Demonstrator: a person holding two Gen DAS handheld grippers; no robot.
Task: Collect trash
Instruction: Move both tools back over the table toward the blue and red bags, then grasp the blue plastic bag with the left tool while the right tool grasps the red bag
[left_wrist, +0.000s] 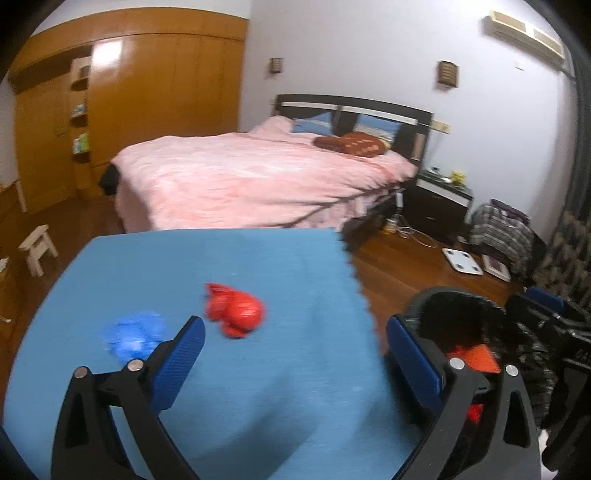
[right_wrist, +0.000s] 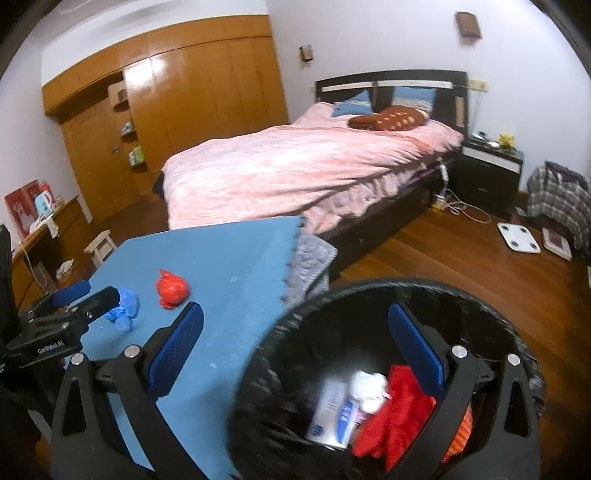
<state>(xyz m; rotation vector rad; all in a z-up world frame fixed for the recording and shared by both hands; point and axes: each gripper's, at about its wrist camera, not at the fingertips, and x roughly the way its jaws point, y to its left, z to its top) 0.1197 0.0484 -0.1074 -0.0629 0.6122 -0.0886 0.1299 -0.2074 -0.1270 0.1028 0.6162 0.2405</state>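
Observation:
A crumpled red bag (left_wrist: 236, 310) and a crumpled blue bag (left_wrist: 133, 336) lie on the blue tablecloth (left_wrist: 258, 387). My left gripper (left_wrist: 295, 343) hangs open above the cloth with nothing between its fingers; the red bag is just ahead of its left finger. A black-lined trash bin (right_wrist: 369, 291) stands by the table's right side, holding a red wad (right_wrist: 399, 406), white crumpled paper (right_wrist: 369, 387) and a white and blue box (right_wrist: 332, 406). My right gripper (right_wrist: 295, 339) is open and empty over the bin's mouth. In the right wrist view the left gripper (right_wrist: 101, 291) is beside the blue bag (right_wrist: 123, 306).
A bed with a pink cover (right_wrist: 314, 166) stands beyond the table, with a dark bedside cabinet (right_wrist: 487, 173) to its right. A small wooden stool (right_wrist: 101, 245) stands left of the table. A white scale (right_wrist: 517, 236) lies on the wooden floor. A grey quilted cloth (right_wrist: 310, 262) hangs at the table's corner.

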